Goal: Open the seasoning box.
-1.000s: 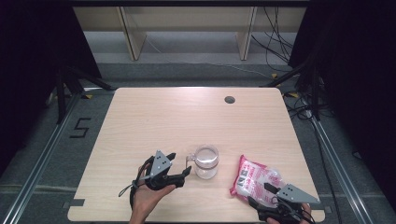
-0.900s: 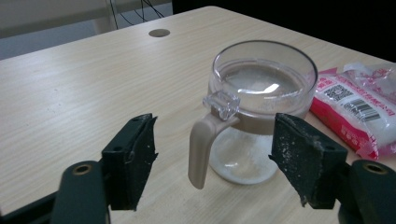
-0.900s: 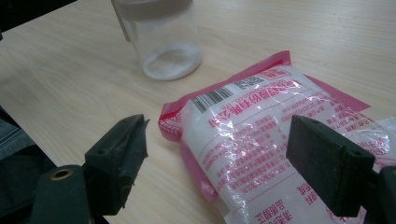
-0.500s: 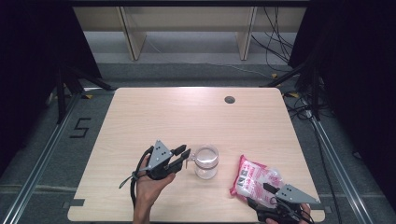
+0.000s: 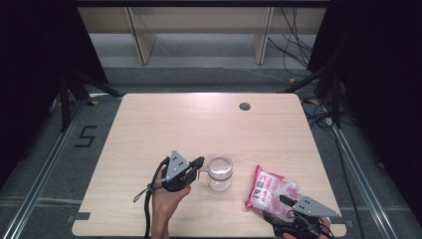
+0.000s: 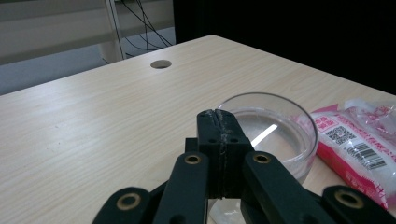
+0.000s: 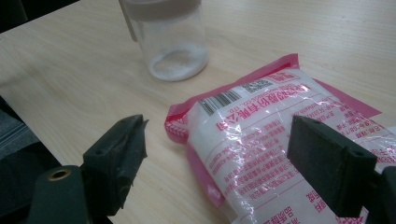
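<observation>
1. R gripper [image 5: 284,202] at near right table edge, held in a hand. Jaws wide apart in right gripper view, nothing between them; the pink bag lies on the table under/ahead of the gap.
2. Pink bag [image 5: 271,188], clear front w/ white granules, red print + barcode, lies flat on table [image 5: 199,119] near right front corner. R gripper's tip sits over its near end in high view; contact can't tell.
3. L gripper [image 5: 198,166] at front centre-left, held by L hand [image 5: 166,199], cable trailing back off the near edge. Jaws pressed together in left gripper view, nothing visible between them; tip right at the jar's rim, touching or not can't tell.
4. Glass jar [image 5: 220,172], clear, open top, upright, btw the 2 grippers, just left of bag, apart from it. White residue on the bottom.
5. Round dark hole [image 5: 244,106] in the tabletop, far side, right of centre.
6. Beyond table: grey floor, cables [image 5: 293,45], light shelf legs.
</observation>
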